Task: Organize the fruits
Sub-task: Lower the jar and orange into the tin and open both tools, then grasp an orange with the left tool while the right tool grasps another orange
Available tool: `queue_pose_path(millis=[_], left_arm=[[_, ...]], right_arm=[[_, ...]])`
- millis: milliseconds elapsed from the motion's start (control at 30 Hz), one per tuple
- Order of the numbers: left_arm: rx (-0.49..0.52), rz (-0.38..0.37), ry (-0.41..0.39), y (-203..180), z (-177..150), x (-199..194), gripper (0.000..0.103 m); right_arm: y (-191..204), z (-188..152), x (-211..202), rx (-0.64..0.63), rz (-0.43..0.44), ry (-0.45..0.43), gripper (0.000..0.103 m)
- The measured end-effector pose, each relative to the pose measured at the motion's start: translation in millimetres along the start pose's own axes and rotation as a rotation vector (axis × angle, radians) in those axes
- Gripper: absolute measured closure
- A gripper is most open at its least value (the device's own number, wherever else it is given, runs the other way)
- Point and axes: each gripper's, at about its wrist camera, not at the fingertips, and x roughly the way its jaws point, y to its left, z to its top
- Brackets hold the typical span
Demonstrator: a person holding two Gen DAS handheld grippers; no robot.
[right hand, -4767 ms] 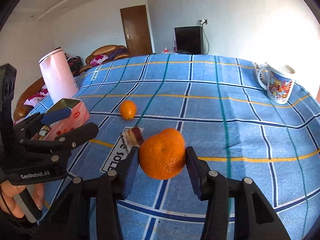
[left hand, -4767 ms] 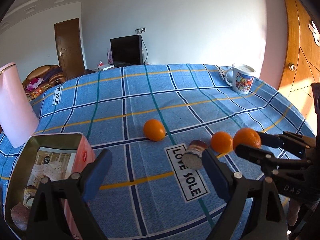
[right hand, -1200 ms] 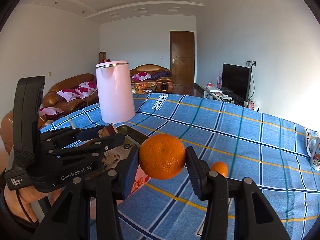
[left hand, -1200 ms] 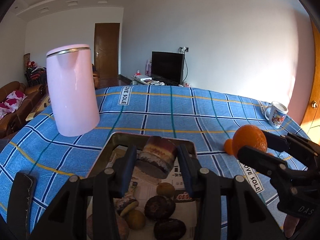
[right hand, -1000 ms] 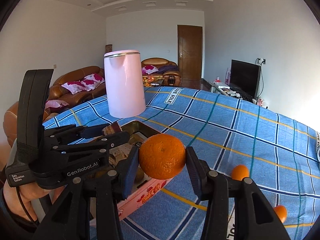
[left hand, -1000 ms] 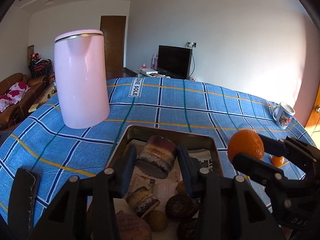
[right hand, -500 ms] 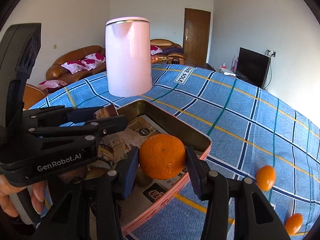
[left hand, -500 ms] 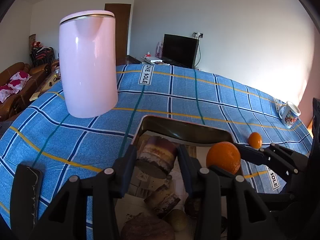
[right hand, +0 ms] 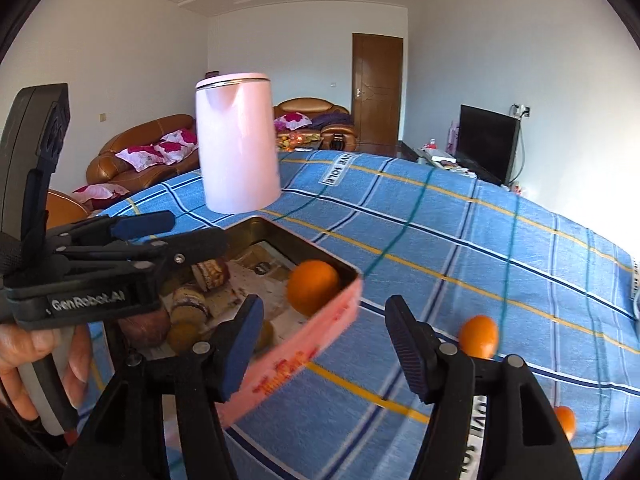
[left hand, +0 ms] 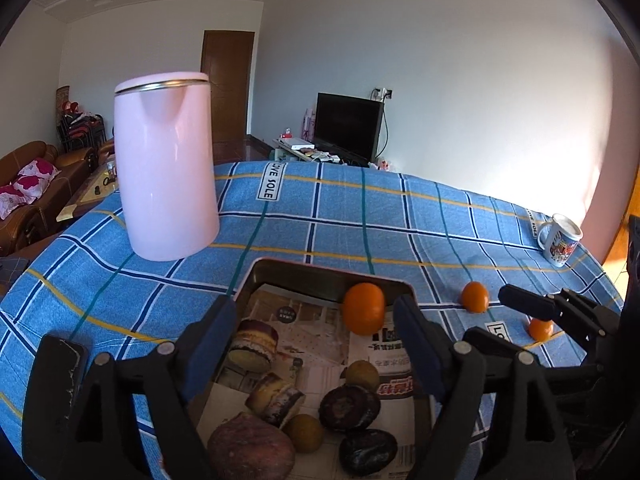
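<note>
both grippers have just let go over the pink-sided metal tin [left hand: 256, 276]: the left gripper [left hand: 310, 338] is opening, its brown-banded fruit slice [left hand: 254, 345] now lying inside, and the right gripper [right hand: 320, 344] is spreading too, its round orange [right hand: 313, 287] dropped in the far corner. two small oranges [left hand: 475, 297] wait on the blue checked cloth [left hand: 400, 224].

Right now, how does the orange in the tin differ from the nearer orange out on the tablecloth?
The orange in the tin sits inside the tin, by its far wall on the paper lining; the orange on the tablecloth lies on the bare blue checked cloth, right of the tin. The tin one looks clearly larger. The tin one has other fruit nearby; the cloth one lies apart, with another small orange further right. Both are round, orange and ungripped.
</note>
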Motion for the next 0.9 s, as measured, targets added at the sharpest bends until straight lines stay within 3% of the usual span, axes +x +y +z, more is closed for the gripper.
queue_pose_path(millis=[200, 333, 733, 767, 867, 900], left_arm=[[0.079, -0.071, -0.006, -50, 3, -3, 0.013], [0.133, -0.120, 0.035, -83, 1, 9, 0.013], [0.190, -0.172, 0.170, -136, -9, 53, 0.013], [0.190, -0.169, 0.170, -138, -9, 54, 0.013], [0.199, -0.167, 0.171, -143, -9, 56, 0.013], [0.201, -0.167, 0.173, -145, -9, 58, 0.013]], right_arm=[[-92, -25, -39, 0.121, -0.188, 0.036, 0.038], [-139, -43, -49, 0.204, -0.234, 0.077, 0.038], [-162, -64, -26, 0.230, -0.163, 0.222, 0.039], [-163, -65, -23, 0.230, -0.157, 0.235, 0.042], [-165, -69, -17, 0.233, -0.136, 0.263, 0.065], [-164, -69, -17, 0.229, -0.134, 0.267, 0.065]])
